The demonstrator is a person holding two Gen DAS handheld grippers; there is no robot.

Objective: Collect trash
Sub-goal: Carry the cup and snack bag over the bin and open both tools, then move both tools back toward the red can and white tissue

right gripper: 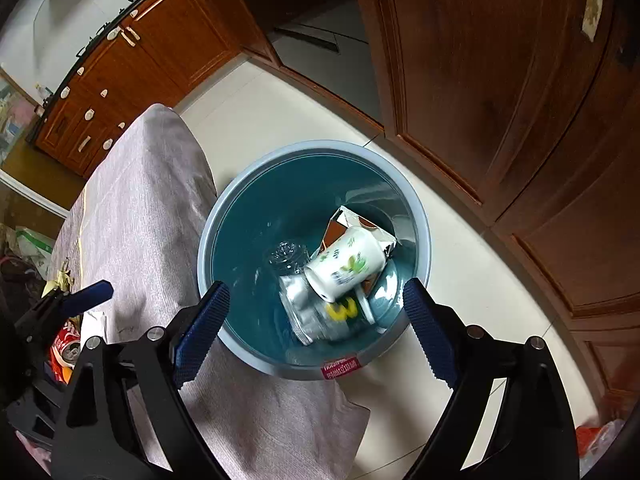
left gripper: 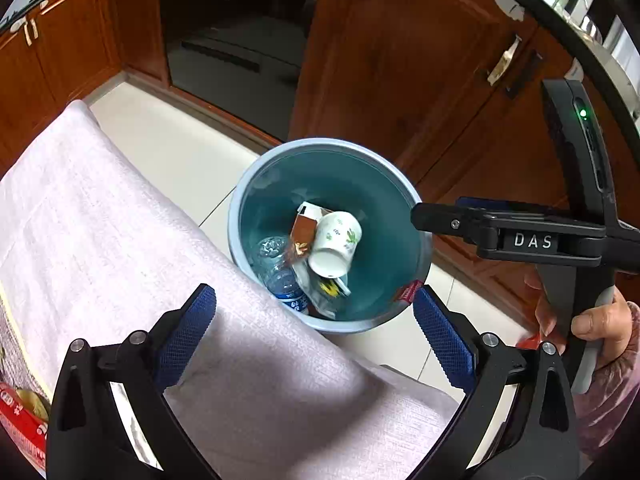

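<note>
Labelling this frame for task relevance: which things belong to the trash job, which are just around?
Job:
bin
paper cup
plastic bottle
foil packet
left hand-held gripper
right hand-held gripper

Bystanders:
cloth-covered table
wooden cabinets
tiled floor

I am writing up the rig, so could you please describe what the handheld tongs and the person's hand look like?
Both tongs, left and right, are black with blue knurled pads and silver bolts. The right unit carries white "DAS" lettering, a green light and a grey trigger. The right hand wears a pinkish sleeve.
</note>
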